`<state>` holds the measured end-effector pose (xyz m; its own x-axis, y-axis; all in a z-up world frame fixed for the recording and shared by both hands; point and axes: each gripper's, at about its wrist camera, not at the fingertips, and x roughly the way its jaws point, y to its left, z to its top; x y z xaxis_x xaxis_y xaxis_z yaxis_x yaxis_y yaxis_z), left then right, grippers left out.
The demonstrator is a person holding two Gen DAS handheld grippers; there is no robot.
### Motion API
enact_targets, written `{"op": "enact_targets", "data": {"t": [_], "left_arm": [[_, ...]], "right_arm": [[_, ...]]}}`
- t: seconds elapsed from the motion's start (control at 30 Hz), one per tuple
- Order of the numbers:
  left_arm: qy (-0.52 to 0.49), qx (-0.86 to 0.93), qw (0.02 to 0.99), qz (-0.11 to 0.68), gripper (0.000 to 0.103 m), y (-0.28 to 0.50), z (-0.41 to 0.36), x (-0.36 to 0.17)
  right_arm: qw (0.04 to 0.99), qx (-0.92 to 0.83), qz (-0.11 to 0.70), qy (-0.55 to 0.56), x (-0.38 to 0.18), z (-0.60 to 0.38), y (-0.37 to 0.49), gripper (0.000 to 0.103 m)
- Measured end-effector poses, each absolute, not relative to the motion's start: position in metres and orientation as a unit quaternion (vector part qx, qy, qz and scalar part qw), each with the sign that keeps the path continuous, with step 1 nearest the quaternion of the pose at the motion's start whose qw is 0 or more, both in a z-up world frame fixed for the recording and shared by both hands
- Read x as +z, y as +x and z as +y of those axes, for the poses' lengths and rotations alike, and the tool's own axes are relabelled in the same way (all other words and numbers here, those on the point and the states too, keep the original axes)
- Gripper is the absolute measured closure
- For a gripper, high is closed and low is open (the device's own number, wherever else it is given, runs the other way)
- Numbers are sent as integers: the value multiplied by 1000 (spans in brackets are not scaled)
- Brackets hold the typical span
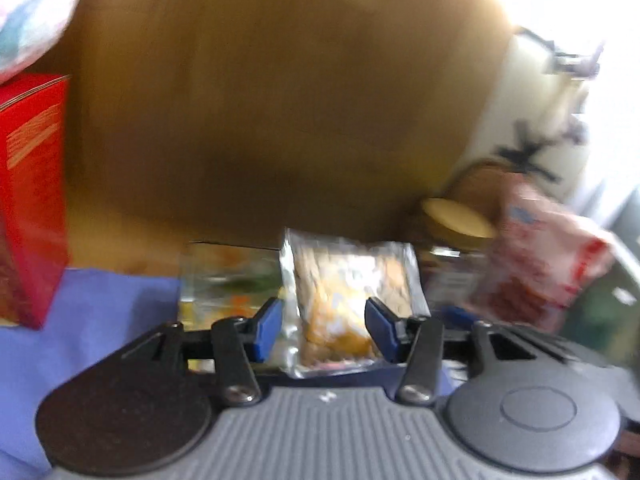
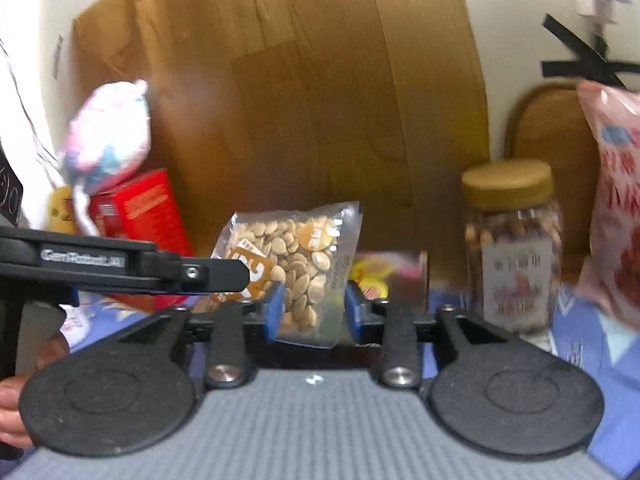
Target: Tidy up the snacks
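My right gripper (image 2: 310,308) pinches the near edge of a clear seed packet (image 2: 298,260), lifted off the blue cloth (image 2: 592,344). My left gripper (image 1: 322,326) clamps its other edge. Far right stands a nut jar (image 2: 514,240); far left, a red box (image 2: 150,216).

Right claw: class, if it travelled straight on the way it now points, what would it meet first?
Most likely the clear bag of seeds, which sits between the right claw fingers and dead ahead. Behind it stands the wooden board; depth between them is unclear in this fisheye view.
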<state>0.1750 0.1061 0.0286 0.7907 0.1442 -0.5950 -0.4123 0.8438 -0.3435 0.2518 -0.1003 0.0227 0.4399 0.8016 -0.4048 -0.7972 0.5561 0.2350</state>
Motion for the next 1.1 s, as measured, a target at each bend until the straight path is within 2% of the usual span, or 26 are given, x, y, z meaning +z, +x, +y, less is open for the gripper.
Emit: {"op": "enact_targets", "data": {"t": [0.17,0.3,0.4,0.47,0.53,0.57,0.6,0.67,0.8,1.1], "left_arm": [[-268,95,919,273,56,130,103,11],[-287,44,888,355,56,131,73,-31],[-320,16,853,411,56,144,54,-62],[-315,14,859,403,51,142,42,-71],[-297,28,868,398,50,142,29,-71],[-295,34,869,395,52,142,26,-72],[-298,36,870,391,54,142,27,-70],[-313,40,867,385,67,138,32,-71],[-345,35,861,372,68,127,47,-63],[-316,52,900,295,68,137,66,4]], "right_arm": [[842,478,250,12,0,-143,244,63],[805,492,331,20,-42,-177,233,63],[773,487,401,64,-68,-190,238,63],[768,483,411,91,-76,-196,240,63],[756,486,423,116,-79,-194,239,66],[750,490,428,124,-81,-191,235,73],[754,488,423,119,-82,-189,230,74],[765,485,410,110,-80,-187,222,77],[753,488,416,150,-79,-192,223,80],[778,501,344,158,-28,-170,225,81]]}}
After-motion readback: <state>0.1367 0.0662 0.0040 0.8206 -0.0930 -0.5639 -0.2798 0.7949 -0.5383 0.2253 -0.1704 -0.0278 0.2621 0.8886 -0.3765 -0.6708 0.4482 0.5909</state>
